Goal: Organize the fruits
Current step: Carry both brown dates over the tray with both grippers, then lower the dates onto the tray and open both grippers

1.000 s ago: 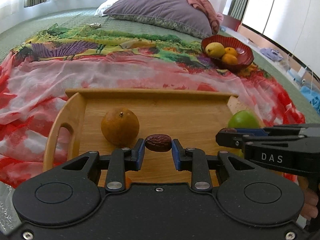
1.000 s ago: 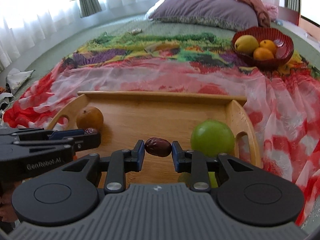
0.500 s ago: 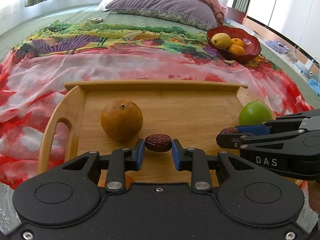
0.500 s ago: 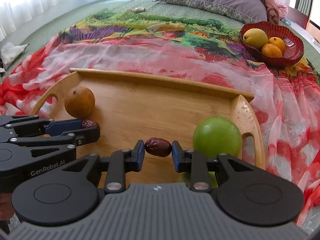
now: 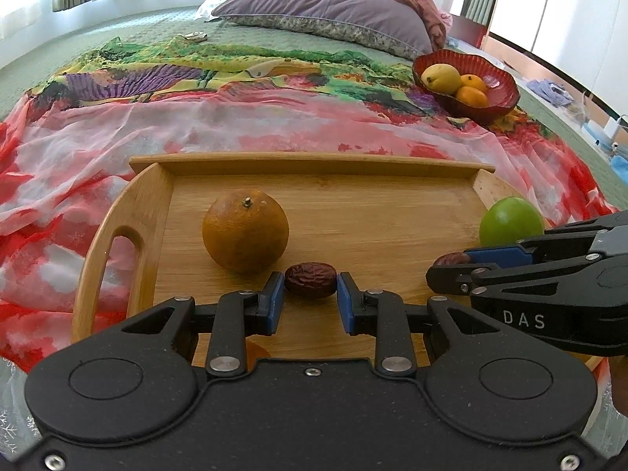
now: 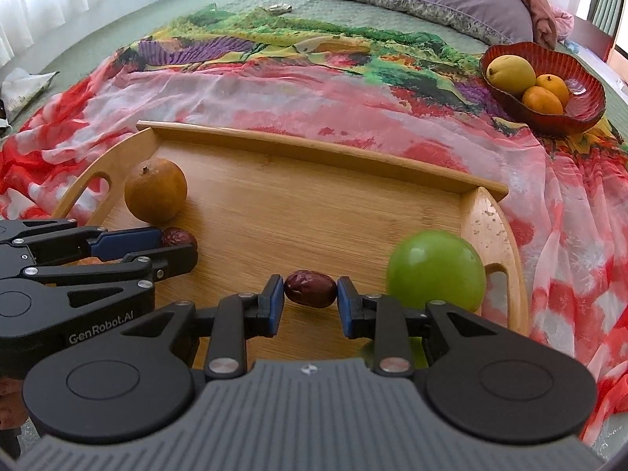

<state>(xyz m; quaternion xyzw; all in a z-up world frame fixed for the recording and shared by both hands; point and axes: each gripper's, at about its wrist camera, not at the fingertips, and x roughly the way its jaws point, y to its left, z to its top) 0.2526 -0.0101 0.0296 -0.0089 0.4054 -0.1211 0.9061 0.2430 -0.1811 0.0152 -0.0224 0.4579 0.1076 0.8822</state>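
My left gripper (image 5: 310,299) is shut on a wrinkled dark red date (image 5: 310,284), low over the wooden tray (image 5: 314,167), right beside a brownish orange (image 5: 245,231). My right gripper (image 6: 310,301) is shut on a second date (image 6: 310,288) over the tray's front middle, just left of a green apple (image 6: 435,271). Each gripper shows in the other's view: the right one (image 5: 451,269) at the right edge, the left one (image 6: 176,243) at the left edge, both with a date at the tips. Another green fruit lies partly hidden under my right gripper.
A red bowl (image 6: 585,112) with a yellow pear and two small oranges sits far right on a colourful scarf (image 6: 274,78) spread over the green bed. A purple pillow (image 5: 325,4) lies at the head of the bed. The tray's raised rim and handles (image 5: 117,259) bound its floor.
Both grippers tipped and sank slightly toward the tray, so the tray and fruit look nearer. Each one kept its date clamped.
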